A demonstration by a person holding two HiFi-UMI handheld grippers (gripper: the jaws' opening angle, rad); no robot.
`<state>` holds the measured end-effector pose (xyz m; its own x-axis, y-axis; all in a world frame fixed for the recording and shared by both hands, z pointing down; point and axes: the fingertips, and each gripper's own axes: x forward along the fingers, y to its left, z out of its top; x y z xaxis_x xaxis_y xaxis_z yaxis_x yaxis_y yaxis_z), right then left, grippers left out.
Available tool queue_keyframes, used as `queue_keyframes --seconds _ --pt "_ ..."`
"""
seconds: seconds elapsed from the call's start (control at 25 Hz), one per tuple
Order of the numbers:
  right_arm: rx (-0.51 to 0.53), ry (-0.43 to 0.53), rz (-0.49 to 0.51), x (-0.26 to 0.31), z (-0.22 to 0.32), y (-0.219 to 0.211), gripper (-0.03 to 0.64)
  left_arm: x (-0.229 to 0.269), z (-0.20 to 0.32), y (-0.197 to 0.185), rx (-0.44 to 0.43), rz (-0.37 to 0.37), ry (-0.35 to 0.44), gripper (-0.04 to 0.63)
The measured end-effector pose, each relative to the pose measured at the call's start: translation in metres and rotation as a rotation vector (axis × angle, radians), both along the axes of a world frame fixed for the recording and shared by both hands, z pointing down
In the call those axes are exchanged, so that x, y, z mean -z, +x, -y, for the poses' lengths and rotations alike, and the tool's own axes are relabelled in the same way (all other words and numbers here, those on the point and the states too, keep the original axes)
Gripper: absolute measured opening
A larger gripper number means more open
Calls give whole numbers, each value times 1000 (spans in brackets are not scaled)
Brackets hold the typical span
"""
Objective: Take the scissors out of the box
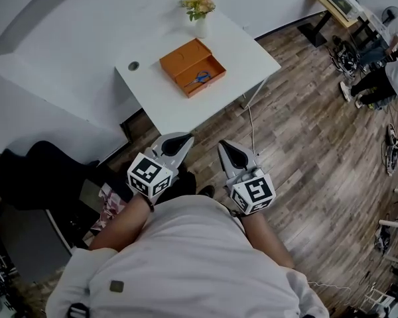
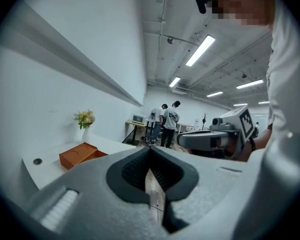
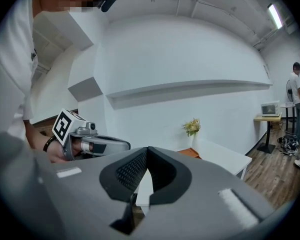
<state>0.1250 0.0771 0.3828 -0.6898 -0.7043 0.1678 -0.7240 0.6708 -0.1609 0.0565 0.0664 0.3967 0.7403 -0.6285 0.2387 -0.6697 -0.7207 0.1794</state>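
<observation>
Facing white table (image 1: pixel 245 55), wood floor (image 1: pixel 305 151), scissors (image 1: pixel 200 78) apparently in orange box (image 1: pixel 186 57), left gripper (image 1: pixel 185 138), right gripper (image 1: pixel 223 145), fingers (image 2: pixel 132 174) closed.

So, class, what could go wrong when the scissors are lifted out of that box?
The scissors lie flat in the shallow orange box, so a grab may slide them or drag the box. The flower vase stands close beyond the box; an overshooting reach could topple it.

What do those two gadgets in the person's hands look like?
The left gripper and right gripper are alike: pale grey shells tapering to a beak, black ribbed pads inside, and a white cube with black square markers at the back. The person wears a white top.
</observation>
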Motion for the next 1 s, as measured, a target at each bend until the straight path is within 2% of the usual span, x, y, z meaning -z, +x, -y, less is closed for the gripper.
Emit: queue_keyframes --seconds 0.32,0.76,1.0 --pt "17 6 -16 3 53 -18 11 6 51 -15 3 -18 23 5" --pt "56 -6 -37 8 136 -78 11 17 131 -64 -7 -32 28 5" --pt "33 -15 -32 1 168 -101 11 12 157 -89 -9 -26 18 5"
